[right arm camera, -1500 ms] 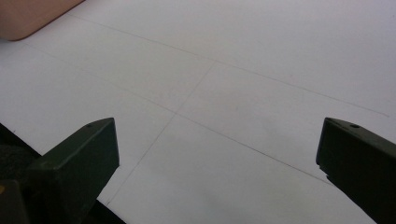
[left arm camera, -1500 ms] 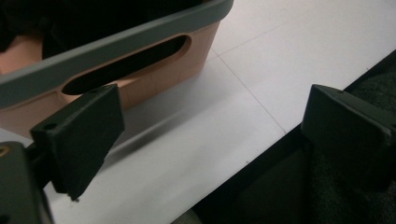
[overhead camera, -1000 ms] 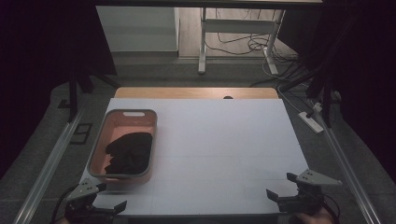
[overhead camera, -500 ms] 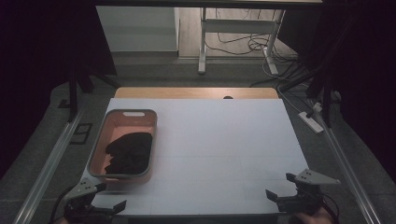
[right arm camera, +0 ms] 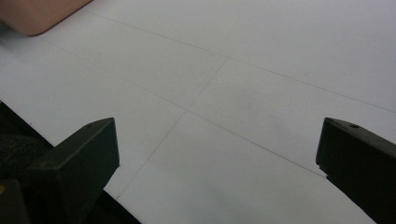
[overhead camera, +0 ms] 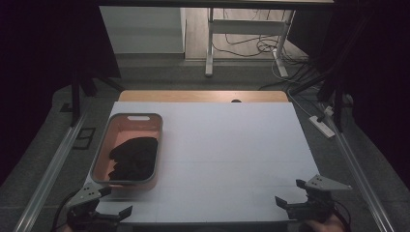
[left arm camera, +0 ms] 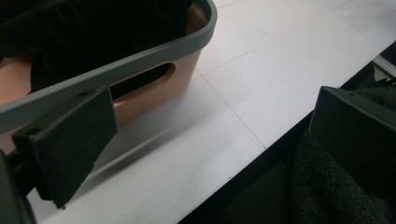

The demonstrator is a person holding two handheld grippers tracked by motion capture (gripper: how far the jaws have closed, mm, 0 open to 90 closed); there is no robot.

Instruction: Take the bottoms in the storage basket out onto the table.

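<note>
Gaping wide left claw (overhead camera: 109, 205) beside bin (overhead camera: 100, 169), right claw (overhead camera: 290, 193) wide, empty

White power strip (overhead camera: 325, 125) on the floor right of the table, tangled cables (overhead camera: 251, 46) beyond.

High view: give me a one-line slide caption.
Both open tools, left tool and right tool, at the table's near edge; dark cloth in the orange bin.

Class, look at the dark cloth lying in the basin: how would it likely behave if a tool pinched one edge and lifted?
The dark cloth lies crumpled in uneven folds, so it is probably floppy and would drape and hang down. It looks soft, so likely light and not fragile. Trailing folds might drag on the rim of the orange basin, which could shift slightly.
</note>
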